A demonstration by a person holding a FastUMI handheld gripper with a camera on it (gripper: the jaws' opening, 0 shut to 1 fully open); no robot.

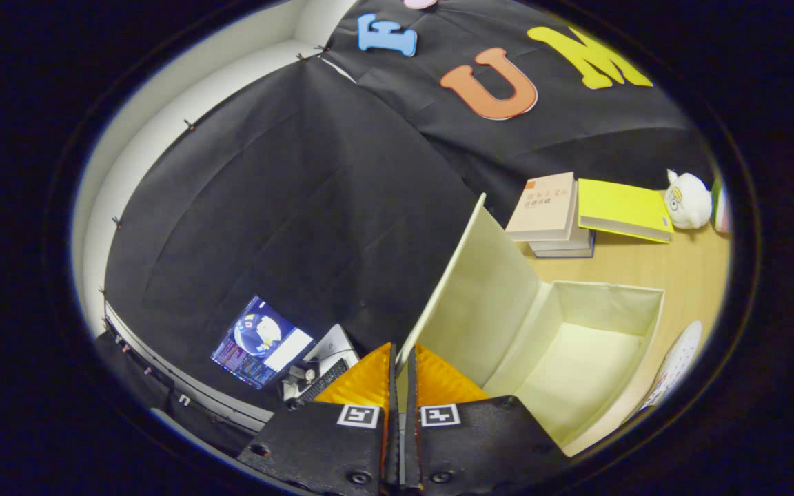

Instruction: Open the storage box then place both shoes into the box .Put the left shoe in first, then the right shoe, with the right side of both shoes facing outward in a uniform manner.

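A cream fabric storage box [635, 324] stands on the wooden table to the right of my fingers, its inside bare. Its lid [480, 296] is swung up and stands nearly upright, running away from the fingertips. My gripper [401, 358] is shut on the lid's near edge, both fingers pressed on the thin panel from either side. A white shoe [676, 365] with a dotted pattern lies just past the box's right wall, only part of it showing.
Beyond the box lies a stack of books [552, 213] with a yellow book [621, 210] beside it and a white plush toy [686, 200] further right. A lit laptop screen [259, 341] sits to the left of my fingers, below the table edge.
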